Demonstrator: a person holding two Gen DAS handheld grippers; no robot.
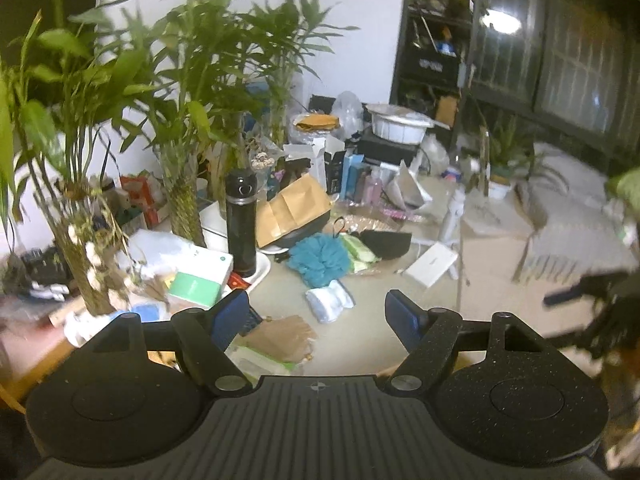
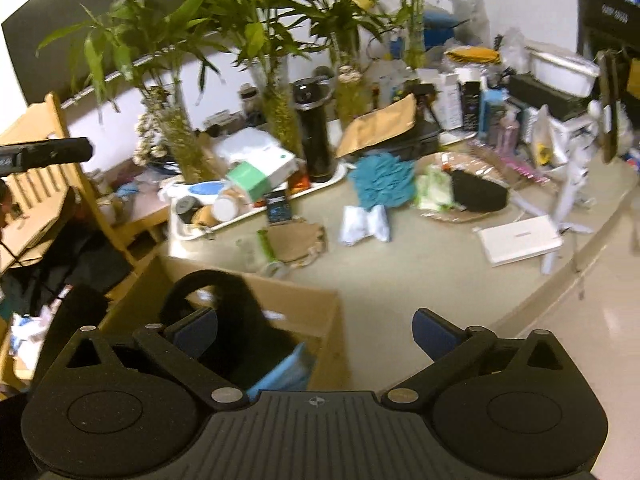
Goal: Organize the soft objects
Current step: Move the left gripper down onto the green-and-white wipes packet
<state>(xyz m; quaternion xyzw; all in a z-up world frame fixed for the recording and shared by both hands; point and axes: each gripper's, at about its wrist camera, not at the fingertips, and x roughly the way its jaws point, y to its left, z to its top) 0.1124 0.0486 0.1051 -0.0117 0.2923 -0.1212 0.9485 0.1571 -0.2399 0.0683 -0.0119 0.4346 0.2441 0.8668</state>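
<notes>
On the beige tabletop lie a teal bath pouf, a folded white-blue cloth, a light green cloth and a black cloth. My left gripper hangs open above the table in front of the white-blue cloth, with nothing between its fingers. My right gripper stands wide open over the edge of a cardboard box. A black soft item with a loop lies in that box beside something light blue, behind the right gripper's left finger and not gripped.
Bamboo plants in vases, a black flask, a brown paper bag and small boxes crowd the back of the table. A white flat box lies at the right. A wooden chair stands left of the table.
</notes>
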